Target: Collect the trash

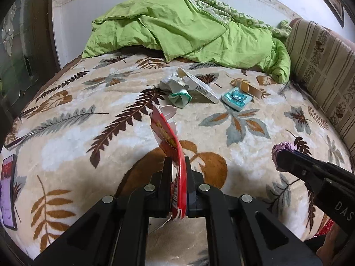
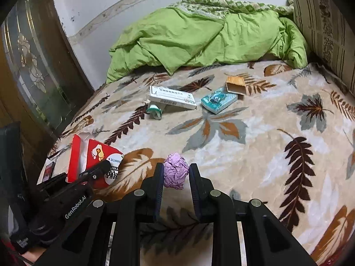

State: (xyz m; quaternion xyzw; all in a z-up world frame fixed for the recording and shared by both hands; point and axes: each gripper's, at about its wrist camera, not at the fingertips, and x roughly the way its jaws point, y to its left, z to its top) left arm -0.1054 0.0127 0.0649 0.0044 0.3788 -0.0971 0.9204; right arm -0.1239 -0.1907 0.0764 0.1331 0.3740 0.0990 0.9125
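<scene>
My left gripper (image 1: 176, 163) is shut on a flattened red carton (image 1: 168, 141), which stands on edge between its fingers above the bed; the same red carton (image 2: 97, 157) shows at the left of the right wrist view. My right gripper (image 2: 176, 169) is shut on a crumpled purple paper ball (image 2: 176, 170), also seen as a purple ball (image 1: 281, 149) at the right of the left wrist view. Farther up the bed lie a long white box (image 2: 173, 98), a crumpled white-and-green wrapper (image 1: 178, 97), a teal packet (image 2: 218, 99) and a small brown cardboard box (image 2: 236, 85).
The bed has a leaf-patterned blanket (image 2: 255, 146). A green duvet (image 1: 188, 28) is heaped at the far end, and a striped cushion (image 1: 321, 66) stands at the right. A phone (image 1: 8, 190) lies at the left edge. A dark wooden door (image 2: 33, 66) is at the left.
</scene>
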